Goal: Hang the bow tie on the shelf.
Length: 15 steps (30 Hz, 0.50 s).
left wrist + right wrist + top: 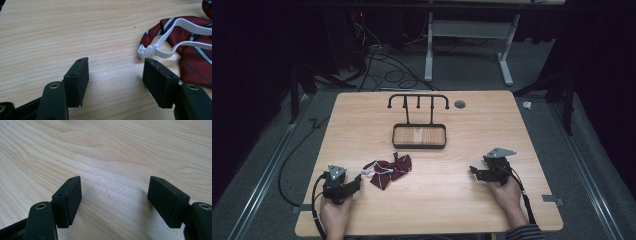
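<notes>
Left gripper (pixel 115 75) beside edge-cropped bow tie (pixel 190 47)

dim room, grey carpet floor (pixel 257 165), white desk frame (pixel 469 35) behind.

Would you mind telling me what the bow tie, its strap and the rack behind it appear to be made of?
The bow tie looks like woven fabric, dark red with thin blue and white stripes, softly creased. Its strap seems white elastic webbing, ribbed and looped. The rack appears to be black matte metal rod, thin and bent into hooks, over a tray with a wood-grain floor.
</notes>
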Available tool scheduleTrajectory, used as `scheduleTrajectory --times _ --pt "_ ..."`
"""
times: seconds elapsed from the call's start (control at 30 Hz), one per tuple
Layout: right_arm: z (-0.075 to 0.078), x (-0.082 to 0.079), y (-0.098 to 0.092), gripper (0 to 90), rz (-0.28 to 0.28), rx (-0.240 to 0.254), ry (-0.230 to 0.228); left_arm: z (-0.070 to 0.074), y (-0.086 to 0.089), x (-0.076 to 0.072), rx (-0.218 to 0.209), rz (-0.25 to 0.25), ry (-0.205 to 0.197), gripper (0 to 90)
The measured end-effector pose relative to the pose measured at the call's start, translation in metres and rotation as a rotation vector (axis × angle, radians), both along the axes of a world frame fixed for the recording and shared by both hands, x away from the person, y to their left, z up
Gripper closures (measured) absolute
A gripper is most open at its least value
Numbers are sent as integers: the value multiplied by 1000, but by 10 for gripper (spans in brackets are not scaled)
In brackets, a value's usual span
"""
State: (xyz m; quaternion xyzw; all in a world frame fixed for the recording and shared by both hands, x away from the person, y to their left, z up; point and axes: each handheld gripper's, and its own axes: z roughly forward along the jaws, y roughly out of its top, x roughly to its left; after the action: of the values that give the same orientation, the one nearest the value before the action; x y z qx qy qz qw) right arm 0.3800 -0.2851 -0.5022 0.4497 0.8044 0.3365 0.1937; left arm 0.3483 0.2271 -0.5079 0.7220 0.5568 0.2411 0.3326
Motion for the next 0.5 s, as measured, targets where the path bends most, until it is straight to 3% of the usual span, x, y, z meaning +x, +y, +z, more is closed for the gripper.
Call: scheduleTrajectory --times 0.5 --pt "0 0 0 288 0 0 0 0 -1 0 5 3 0 376"
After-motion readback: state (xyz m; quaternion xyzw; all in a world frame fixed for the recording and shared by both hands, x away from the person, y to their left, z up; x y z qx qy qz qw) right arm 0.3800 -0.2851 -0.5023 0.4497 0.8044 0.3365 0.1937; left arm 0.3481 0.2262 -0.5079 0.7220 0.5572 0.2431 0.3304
